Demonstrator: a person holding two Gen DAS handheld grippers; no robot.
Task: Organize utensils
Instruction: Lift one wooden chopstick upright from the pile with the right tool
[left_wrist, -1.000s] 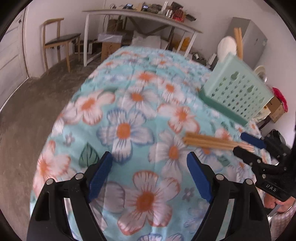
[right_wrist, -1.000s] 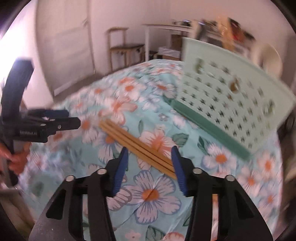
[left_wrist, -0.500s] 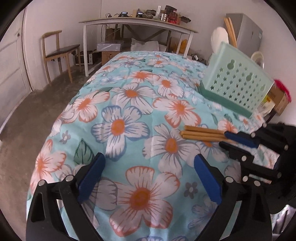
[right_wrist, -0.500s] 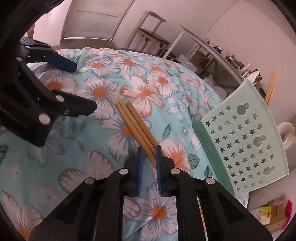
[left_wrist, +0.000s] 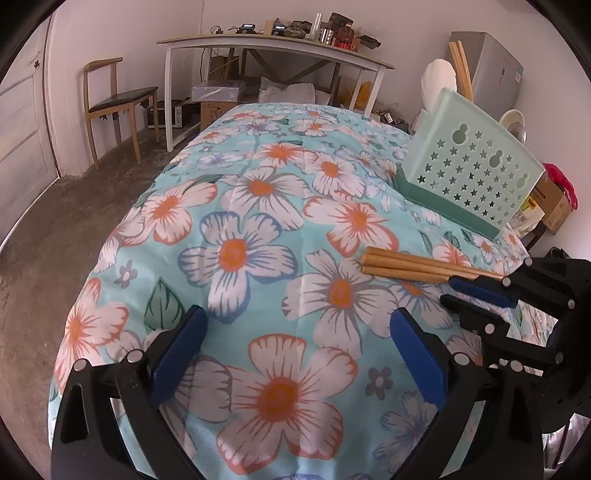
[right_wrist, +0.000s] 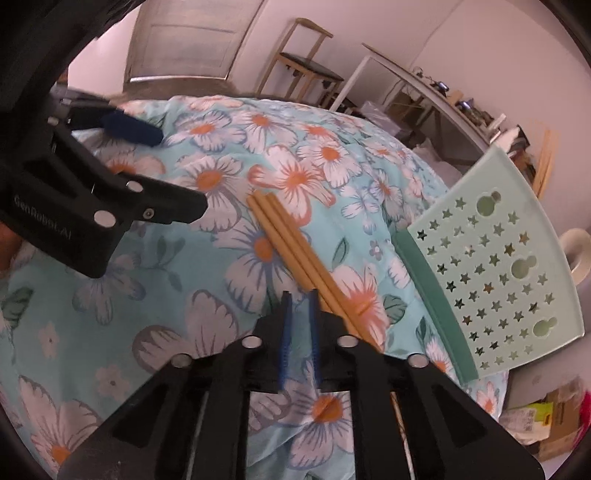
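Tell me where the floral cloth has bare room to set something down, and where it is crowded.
Free: the broad middle of the floral cloth, between the left gripper and the far table. Crowded: the right side, where the chopsticks, the right gripper and the green basket sit close together.

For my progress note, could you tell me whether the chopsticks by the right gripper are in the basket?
Out: the chopsticks lie flat on the cloth, apart from the basket.
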